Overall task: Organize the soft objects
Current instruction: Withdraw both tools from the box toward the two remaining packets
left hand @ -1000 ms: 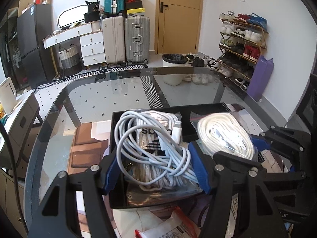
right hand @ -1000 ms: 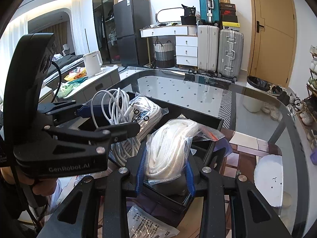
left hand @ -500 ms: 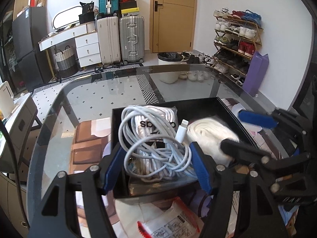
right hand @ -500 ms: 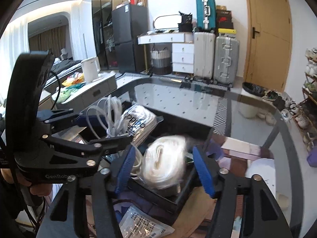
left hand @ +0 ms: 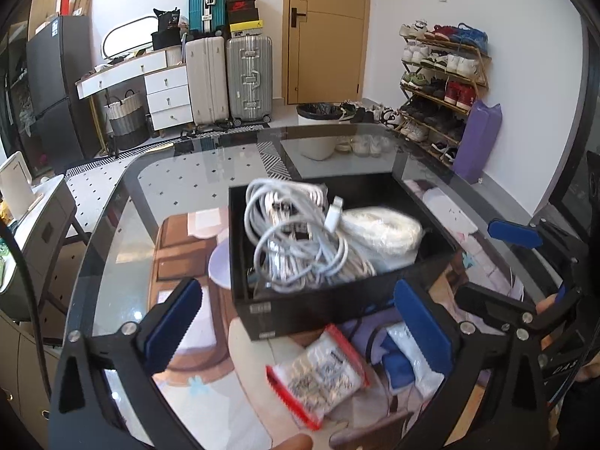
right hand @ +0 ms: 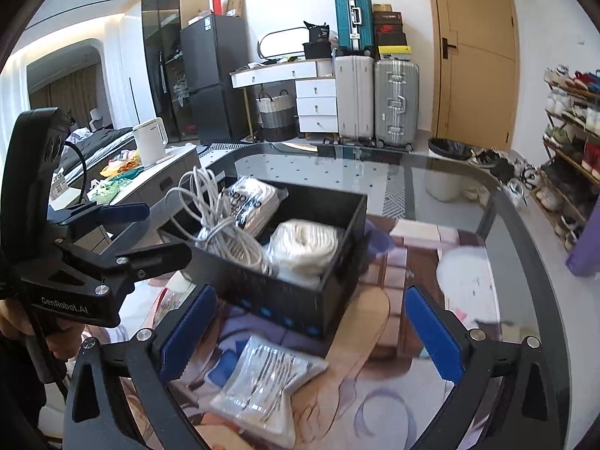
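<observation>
Black open-top box (left hand: pixel 337 311) on glass counter (left hand: pixel 112 247): holds white coiled cable (left hand: pixel 300 247) and bagged white rope (left hand: pixel 382 230). Both grippers, left (left hand: pixel 300 332) and right (right hand: pixel 307 332), fingers spread, empty. Next: red-edged clear packet (left hand: pixel 318 373) by near edge; pinch mid-body, lift flat.

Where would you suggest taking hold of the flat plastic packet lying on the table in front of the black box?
Pinch the plastic packet by its near edge, coming in low from the near side with the open right claw. It lies flat on the glass table, just short of the black box.
</observation>
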